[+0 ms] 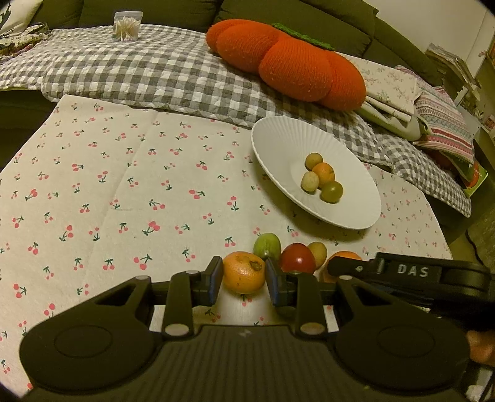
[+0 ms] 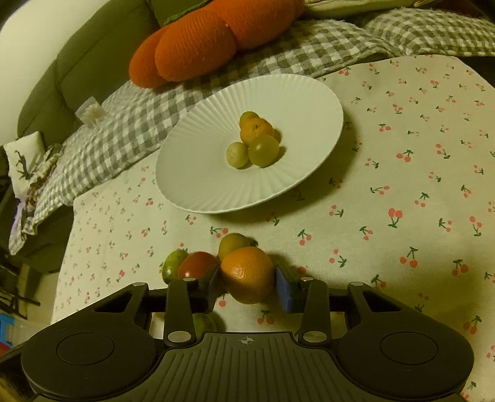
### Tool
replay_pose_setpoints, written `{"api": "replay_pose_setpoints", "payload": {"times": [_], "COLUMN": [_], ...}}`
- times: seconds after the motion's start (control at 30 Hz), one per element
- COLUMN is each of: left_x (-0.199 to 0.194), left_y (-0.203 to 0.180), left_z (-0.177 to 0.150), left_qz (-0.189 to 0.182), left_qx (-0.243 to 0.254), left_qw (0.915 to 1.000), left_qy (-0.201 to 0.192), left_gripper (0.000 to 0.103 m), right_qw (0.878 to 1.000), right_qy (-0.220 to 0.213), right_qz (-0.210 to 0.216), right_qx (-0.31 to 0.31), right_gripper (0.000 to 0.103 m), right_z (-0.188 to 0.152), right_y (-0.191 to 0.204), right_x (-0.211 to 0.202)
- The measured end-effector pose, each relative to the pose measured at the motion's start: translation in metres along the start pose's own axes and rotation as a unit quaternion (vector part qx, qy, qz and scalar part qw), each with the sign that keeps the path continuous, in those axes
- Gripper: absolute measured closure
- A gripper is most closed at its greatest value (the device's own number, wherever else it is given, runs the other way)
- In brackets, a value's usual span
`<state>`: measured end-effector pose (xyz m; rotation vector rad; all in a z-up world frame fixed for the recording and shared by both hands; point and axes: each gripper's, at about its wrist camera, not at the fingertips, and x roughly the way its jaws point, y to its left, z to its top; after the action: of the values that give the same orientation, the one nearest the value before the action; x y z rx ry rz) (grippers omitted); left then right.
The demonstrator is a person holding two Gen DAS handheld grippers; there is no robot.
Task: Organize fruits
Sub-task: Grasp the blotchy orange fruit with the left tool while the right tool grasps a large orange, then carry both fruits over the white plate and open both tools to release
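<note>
Pretty sure I'm in someone's living room: green sofa beyond my jaws, pumpkin cushion, checkered quilt, cherry-print tablecloth on the counter.

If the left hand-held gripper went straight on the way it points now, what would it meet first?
The left hand-held gripper already has an orange between its fingers, so that goes with it. Just ahead lies a green fruit, probably the first thing met; the red fruit sits slightly right. Depth is unclear.

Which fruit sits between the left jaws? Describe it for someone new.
Start at the white plate on the cherry-print cloth, then come nearer to the loose fruit. The leftmost one, between the left jaws, is an orange; unlike its neighbours, it has a brown scar on top.
</note>
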<state>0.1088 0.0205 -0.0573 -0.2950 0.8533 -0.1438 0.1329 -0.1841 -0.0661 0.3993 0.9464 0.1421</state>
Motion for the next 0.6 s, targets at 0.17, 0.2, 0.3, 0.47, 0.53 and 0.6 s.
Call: {"api": "replay_pose_setpoints", "payload": {"times": [0.17, 0.2, 0.3, 0.47, 0.53, 0.6], "left_x": [-0.002, -0.003, -0.004, -0.007, -0.007, -0.006], "left_y": [0.000, 0.000, -0.002, -0.005, -0.006, -0.007], "left_z": [0.002, 0.002, 0.003, 0.006, 0.007, 0.009], "left_qz": [-0.002, -0.003, -0.004, -0.005, -0.006, -0.006], "left_qx": [-0.001, -0.001, 0.000, 0.006, 0.007, 0.007], "left_qw": [1.0000, 1.0000, 1.0000, 0.9998, 0.9997, 0.9997], "left_qy": [-0.004, -0.005, -0.008, -0.019, -0.021, -0.023], "left_gripper": [0.075, 0.075, 0.075, 0.075, 0.075, 0.075], "right_qw": [1.000, 1.000, 1.000, 0.999, 0.999, 0.998], "right_qy": [-0.009, -0.010, -0.017, -0.037, -0.048, -0.055], "right_qz": [0.003, 0.003, 0.005, 0.008, 0.007, 0.005], "right_qx": [0.000, -0.002, -0.003, -0.005, -0.006, -0.005], "right_gripper": [0.066, 0.066, 0.066, 0.066, 0.066, 0.066], "right_z": [0.001, 0.001, 0.002, 0.006, 0.008, 0.011], "right_y": [0.000, 0.000, -0.001, -0.002, -0.004, -0.006], "right_x": [-0.011, -0.013, -0.021, -0.037, -0.043, -0.047]}}
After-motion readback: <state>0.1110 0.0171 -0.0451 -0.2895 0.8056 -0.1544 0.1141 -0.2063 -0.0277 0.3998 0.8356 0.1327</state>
